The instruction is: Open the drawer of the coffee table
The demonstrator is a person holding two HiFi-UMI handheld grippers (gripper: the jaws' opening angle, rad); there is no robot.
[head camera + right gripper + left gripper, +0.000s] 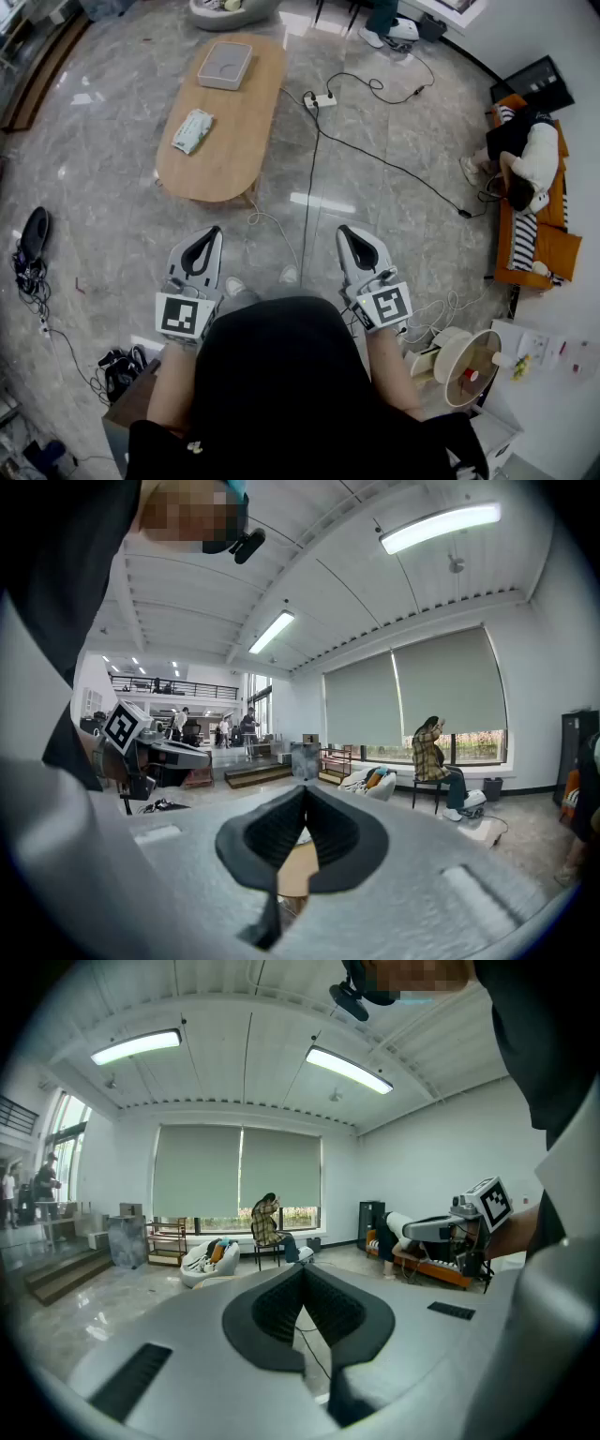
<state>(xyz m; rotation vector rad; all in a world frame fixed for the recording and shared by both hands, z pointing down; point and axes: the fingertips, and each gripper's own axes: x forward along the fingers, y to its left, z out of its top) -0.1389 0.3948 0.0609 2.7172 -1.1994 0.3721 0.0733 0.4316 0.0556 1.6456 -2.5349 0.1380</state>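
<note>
The oval wooden coffee table (234, 150) stands on the marble floor ahead of me in the head view; no drawer shows from here. A grey tray-like box (225, 66) and a packet of wipes (193, 131) lie on top. My left gripper (213, 233) and right gripper (348, 232) are held side by side, well short of the table's near end, both shut and empty. In the left gripper view the jaws (303, 1271) meet with nothing between them. In the right gripper view the jaws (305, 794) are also together, with a patch of the table's wood (298, 862) showing below them.
A black cable runs across the floor from a white power strip (322, 98) beside the table. A person lies on an orange sofa (553, 244) at right. A small fan (469, 366) stands near my right, shoes (34, 234) at left. A seated person (267, 1227) is by the window.
</note>
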